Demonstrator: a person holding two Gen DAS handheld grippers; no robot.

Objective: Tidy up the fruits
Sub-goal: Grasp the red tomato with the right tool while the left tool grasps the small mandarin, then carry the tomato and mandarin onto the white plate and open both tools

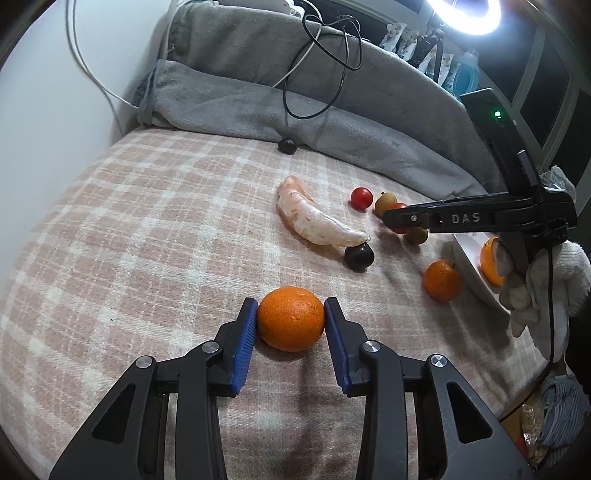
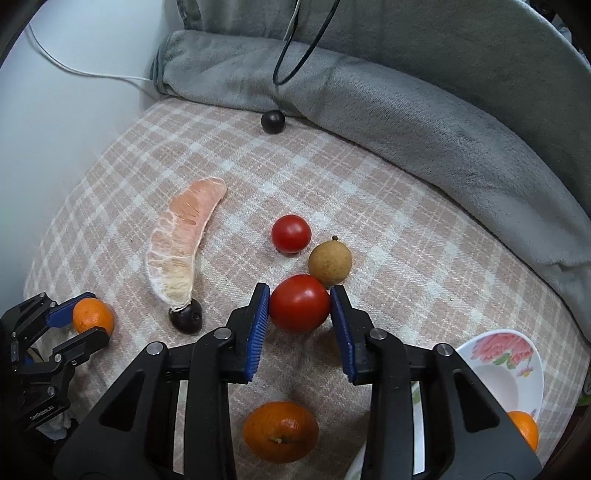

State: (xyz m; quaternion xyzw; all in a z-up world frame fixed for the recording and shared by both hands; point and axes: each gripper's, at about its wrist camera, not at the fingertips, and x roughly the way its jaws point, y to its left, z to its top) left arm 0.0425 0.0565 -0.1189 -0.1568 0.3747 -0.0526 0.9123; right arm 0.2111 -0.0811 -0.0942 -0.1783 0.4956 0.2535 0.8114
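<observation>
My left gripper (image 1: 290,318) is shut on a mandarin (image 1: 290,318) resting on the plaid blanket; it also shows in the right wrist view (image 2: 93,316). My right gripper (image 2: 300,302) is shut on a red tomato (image 2: 300,302), which touches a brown longan (image 2: 330,262). A second tomato (image 2: 291,233), a pomelo segment (image 2: 183,243) and a dark round fruit (image 2: 185,316) lie nearby. Another mandarin (image 2: 280,431) lies under my right gripper. A white floral bowl (image 2: 506,373) at the right holds one mandarin (image 2: 524,428).
A grey blanket (image 1: 295,92) is bunched along the back, with cables (image 1: 325,48) over it and another dark fruit (image 1: 287,145) at its foot. A white wall stands at the left. A ring light (image 1: 469,14) shines at the top right.
</observation>
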